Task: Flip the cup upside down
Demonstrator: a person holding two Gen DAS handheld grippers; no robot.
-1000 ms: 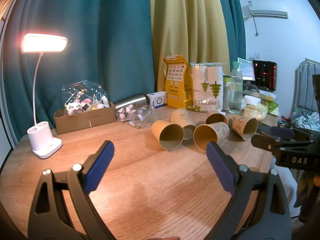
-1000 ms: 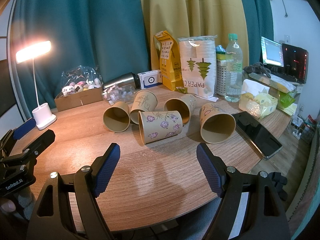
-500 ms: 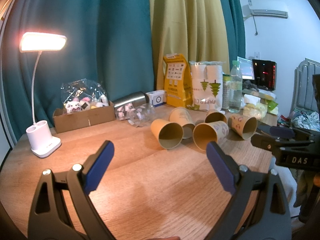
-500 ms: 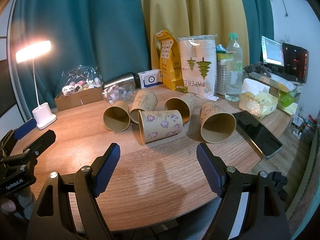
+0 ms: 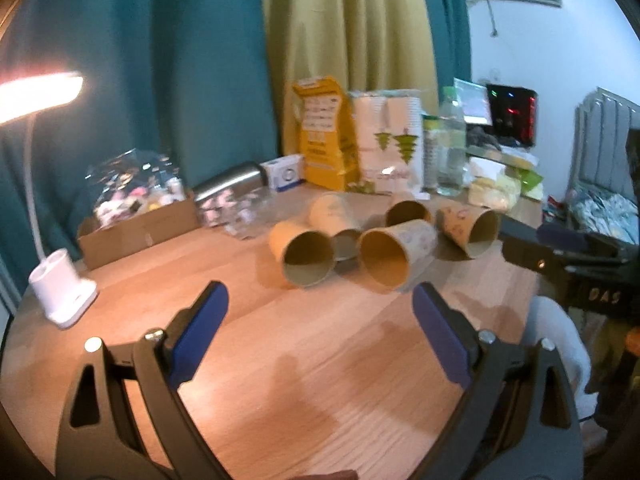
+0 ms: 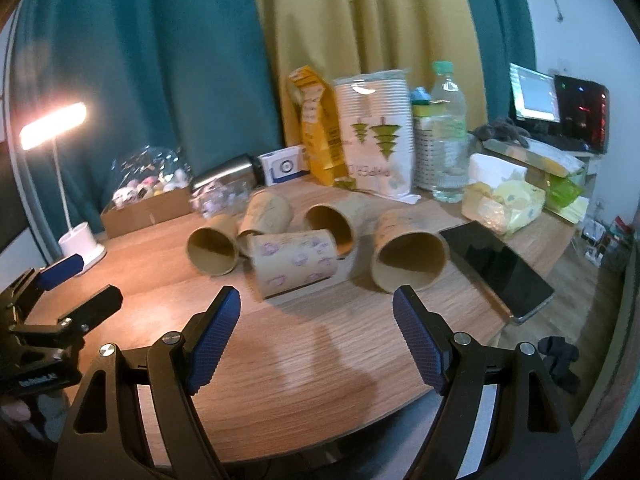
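Nearest to us, the right tongs (image 6: pixel 316 330) hang spread wide over the bare wooden surface (image 6: pixel 320 364) with nothing between the blue pads, and the left tongs (image 5: pixel 320 330) sit the same way, gaping wide and empty, each one just visible at the edge of the other's view. Nothing is gripped, so by my read this is the approach, the very first step, with a cup not yet picked out for certain. Just beyond the right tongs lies the flower-printed paper cup (image 6: pixel 294 262) on its side, broadside to us, and that looks the likeliest target since it sits almost dead ahead. To its right another paper cup (image 6: pixel 408 254) lies tipped with its mouth facing us, close beside a dark phone (image 6: pixel 496 266). To the left a plain cup (image 6: pixel 214 248) also shows its open mouth, and two more lie behind, touching or nearly touching the cluster. All five are down on their sides, none upside down yet. The next move, I'd say, calls for sliding in low, closing across a cup's wall gently enough not to crush the paper, then lifting and rotating it rim-down. Farther back stand a sleeve of paper cups (image 6: pixel 374 140), a yellow box (image 6: pixel 316 128), a water bottle (image 6: pixel 448 132) and, far left, a lit desk lamp (image 6: pixel 54 126).
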